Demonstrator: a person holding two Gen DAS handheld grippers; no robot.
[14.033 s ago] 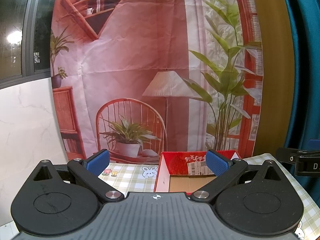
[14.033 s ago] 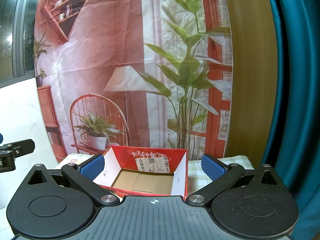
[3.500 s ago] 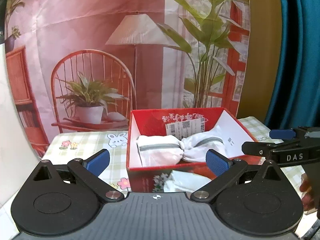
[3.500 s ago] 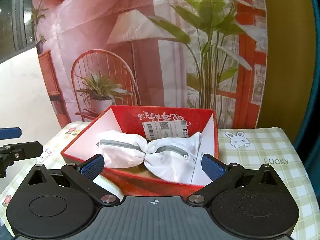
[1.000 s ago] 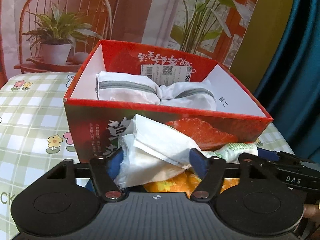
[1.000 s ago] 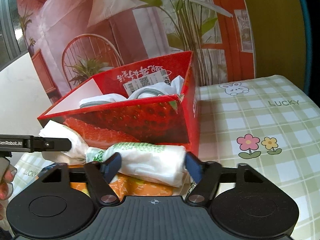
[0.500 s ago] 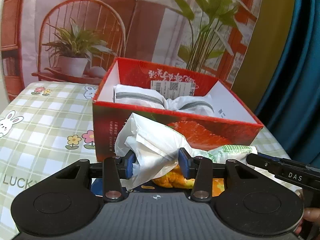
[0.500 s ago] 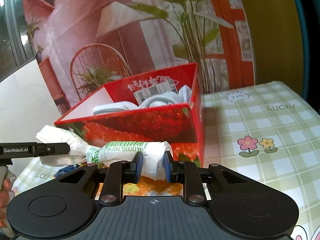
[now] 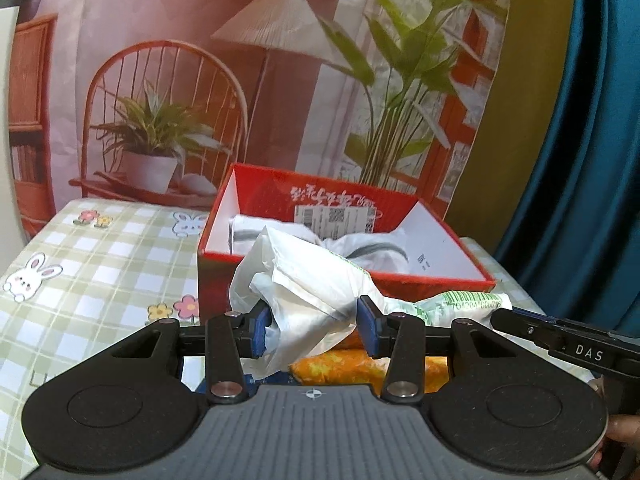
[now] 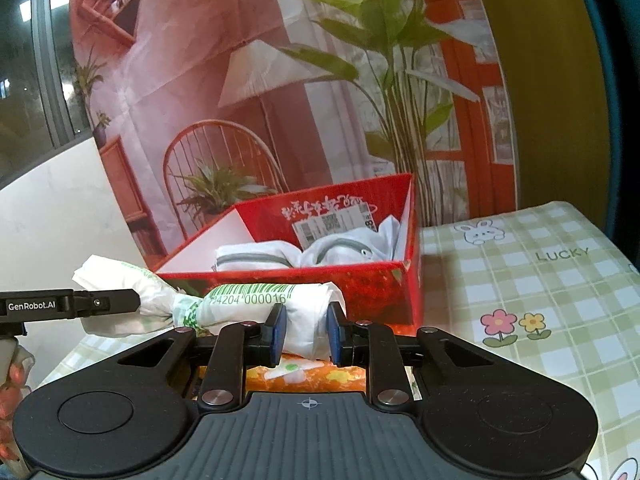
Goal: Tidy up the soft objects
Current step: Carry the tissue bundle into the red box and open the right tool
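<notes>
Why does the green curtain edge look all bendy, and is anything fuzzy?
Left wrist view: the fisheye lens bows the teal curtain at the edge; the red box looks slightly soft. Right wrist view: the window frame curves too; the green print on the white bag reads sharp.

We read "DAS" on the right gripper and "GenRobot.AI" on the left gripper. The white plastic bag bears green digits, seemingly "204 000016". "LUCKY" is printed on the checked tablecloth by the table's right edge. The red box carries inverted script and a barcode label, both illegible.
</notes>
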